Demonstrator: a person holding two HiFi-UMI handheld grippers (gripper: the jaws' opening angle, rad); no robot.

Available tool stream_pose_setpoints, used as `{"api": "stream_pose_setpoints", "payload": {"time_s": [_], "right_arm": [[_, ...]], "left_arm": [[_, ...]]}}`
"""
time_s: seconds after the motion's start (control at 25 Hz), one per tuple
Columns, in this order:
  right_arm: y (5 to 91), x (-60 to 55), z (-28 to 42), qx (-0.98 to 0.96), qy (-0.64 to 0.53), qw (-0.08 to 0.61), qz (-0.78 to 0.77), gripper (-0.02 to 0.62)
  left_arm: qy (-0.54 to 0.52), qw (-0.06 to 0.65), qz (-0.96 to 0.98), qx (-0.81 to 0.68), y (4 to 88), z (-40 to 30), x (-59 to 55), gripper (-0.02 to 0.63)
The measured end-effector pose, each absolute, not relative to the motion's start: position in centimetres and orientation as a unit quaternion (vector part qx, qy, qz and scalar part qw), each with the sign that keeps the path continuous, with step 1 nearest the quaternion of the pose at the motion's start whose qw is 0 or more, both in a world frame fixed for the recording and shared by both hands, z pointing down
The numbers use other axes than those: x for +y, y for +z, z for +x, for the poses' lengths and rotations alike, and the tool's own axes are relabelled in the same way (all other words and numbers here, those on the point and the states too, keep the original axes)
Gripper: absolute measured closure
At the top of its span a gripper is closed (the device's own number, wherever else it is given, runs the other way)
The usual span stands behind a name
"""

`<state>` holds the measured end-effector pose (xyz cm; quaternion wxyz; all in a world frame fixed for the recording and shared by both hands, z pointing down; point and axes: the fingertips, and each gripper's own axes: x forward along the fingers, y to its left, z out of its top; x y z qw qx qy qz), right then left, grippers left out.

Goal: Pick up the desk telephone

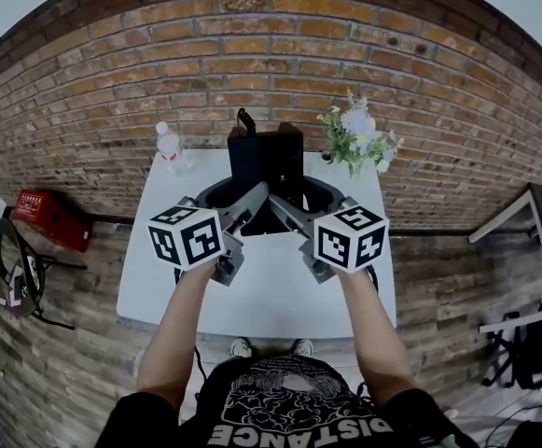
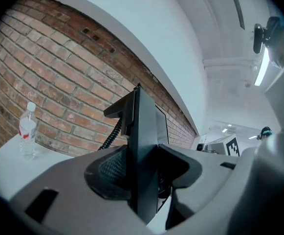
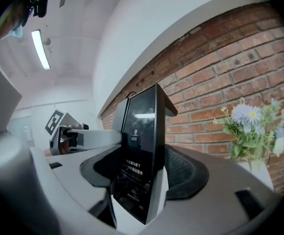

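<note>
The left gripper (image 2: 142, 166) and right gripper (image 3: 141, 173) are each clamping their jaws on a side edge of the phone (image 1: 267, 160), holding it over the table (image 1: 252, 292). If the hands are drifting apart or tilting unevenly, it risks twisting loose and dropping; the cord (image 2: 110, 133) may be tugging too.

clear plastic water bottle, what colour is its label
Red. The label on the clear plastic water bottle shows best in the left gripper view.

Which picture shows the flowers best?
The right gripper view: the flowers stand big and side-on against the brick wall, with pale blooms and green leaves clear. The head view shows them small, from above, at a far corner of the table. The left gripper view does not show them.
</note>
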<state>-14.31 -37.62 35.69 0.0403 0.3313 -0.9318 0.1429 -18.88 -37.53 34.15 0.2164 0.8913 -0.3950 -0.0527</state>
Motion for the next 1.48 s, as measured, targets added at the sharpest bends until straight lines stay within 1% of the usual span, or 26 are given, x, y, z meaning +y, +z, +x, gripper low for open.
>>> {"api": "stream_pose_setpoints", "payload": {"time_s": [0.52,1.48], "right_arm": [[30.4,-36.4,-14.0,-0.938,0.077,0.002,0.338,0.324],[31.0,-36.4,-13.9,-0.935,0.08,0.01,0.346,0.324]], "left_arm": [[-0.067,0.137,0.909,-0.389,28.7,-18.5,-36.1,0.41],[-0.068,0.15,0.909,-0.383,29.3,-18.4,-36.2,0.41]]}}
